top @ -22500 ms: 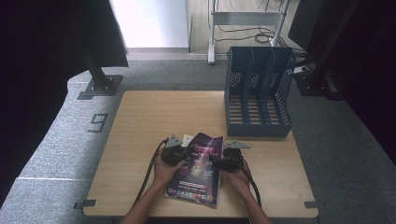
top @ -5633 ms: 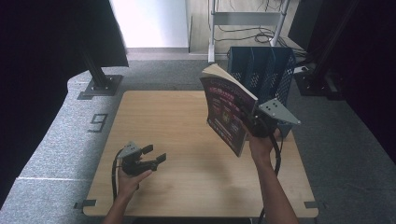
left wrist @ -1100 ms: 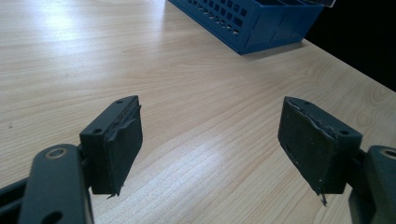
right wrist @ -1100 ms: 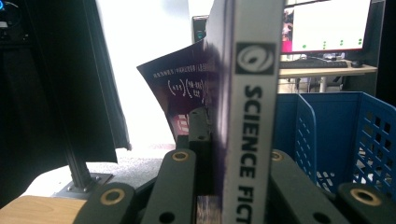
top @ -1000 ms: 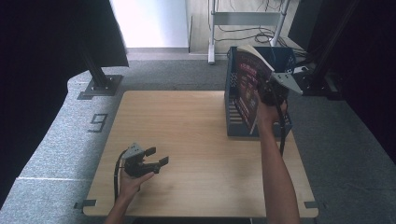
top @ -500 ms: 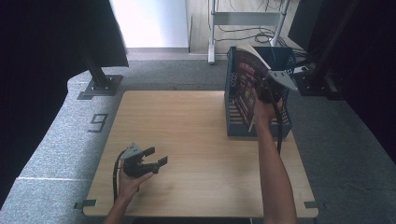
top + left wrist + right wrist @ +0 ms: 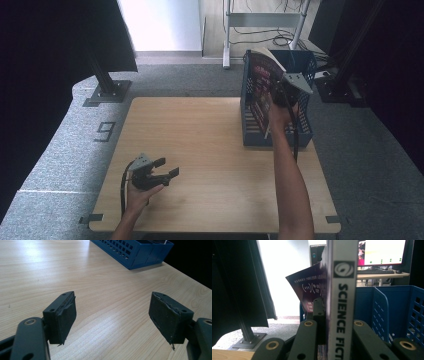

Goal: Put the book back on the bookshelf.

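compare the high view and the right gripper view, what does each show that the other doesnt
High view alone: the whole table, the left gripper open and resting on it, and both forearms. Right gripper view alone: the white spine of the book, lettered SCIENCE FICT, and a lit screen behind. Both: the right gripper shut on the book, held upright over the blue rack.

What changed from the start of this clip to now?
The right gripper lifted the book off the table, stood it upright and carried it to the blue file rack, still clamped. The left gripper let go and stays open near the table's front edge. The rack hasn't moved.
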`<state>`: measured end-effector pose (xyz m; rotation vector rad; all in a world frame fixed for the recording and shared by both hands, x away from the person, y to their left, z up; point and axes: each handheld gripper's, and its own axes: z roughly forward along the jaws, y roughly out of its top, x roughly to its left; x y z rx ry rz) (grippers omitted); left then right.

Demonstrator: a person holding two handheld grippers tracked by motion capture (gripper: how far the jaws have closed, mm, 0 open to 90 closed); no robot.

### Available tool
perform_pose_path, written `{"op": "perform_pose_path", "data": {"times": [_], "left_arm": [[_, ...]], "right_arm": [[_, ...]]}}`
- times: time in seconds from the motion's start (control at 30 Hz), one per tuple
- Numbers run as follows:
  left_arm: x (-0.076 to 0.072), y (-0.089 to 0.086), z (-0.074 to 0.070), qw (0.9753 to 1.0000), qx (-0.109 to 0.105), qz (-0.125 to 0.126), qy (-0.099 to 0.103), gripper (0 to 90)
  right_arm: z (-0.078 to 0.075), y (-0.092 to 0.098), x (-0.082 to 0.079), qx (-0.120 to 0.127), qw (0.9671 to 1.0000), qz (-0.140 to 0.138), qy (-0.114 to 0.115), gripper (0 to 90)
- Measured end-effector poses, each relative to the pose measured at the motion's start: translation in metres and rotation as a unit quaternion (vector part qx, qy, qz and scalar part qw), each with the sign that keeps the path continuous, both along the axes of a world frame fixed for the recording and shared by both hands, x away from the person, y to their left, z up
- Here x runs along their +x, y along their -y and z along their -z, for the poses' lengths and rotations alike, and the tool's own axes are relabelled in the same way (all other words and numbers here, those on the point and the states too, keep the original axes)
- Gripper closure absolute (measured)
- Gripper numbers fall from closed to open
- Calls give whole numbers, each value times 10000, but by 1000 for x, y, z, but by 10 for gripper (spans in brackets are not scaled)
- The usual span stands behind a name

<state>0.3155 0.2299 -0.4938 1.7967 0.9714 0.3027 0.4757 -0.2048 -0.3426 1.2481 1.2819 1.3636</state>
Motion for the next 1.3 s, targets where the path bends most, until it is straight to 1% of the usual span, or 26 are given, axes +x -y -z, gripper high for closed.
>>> {"op": "perform_pose_path", "data": {"times": [0.13,0.37,0.47,0.73,0.9,1.0,1.13,1.3], "left_arm": [[0,0,1,10000,14,-4,-8,220],[3,-1,1,10000,-11,-18,-24,221],[3,-1,2,10000,-13,-27,-31,221],[4,-2,3,10000,-14,-37,-43,221],[4,-3,2,10000,-31,-47,-30,221],[4,-4,1,10000,-50,-48,-24,222],[3,-2,2,10000,-39,-34,-25,221],[2,-3,1,10000,-54,-47,-6,221]], "right_arm": [[1,0,7,52,10000,0,2,815],[5,-2,17,-1,10000,36,30,815],[6,-3,20,45,10000,10,50,815],[9,-6,24,65,9999,-38,86,815],[11,-6,28,105,9999,-6,91,815],[13,-7,28,67,10000,23,58,815],[12,-7,27,59,9999,17,87,815],[13,-7,30,100,9998,72,148,815]]}}
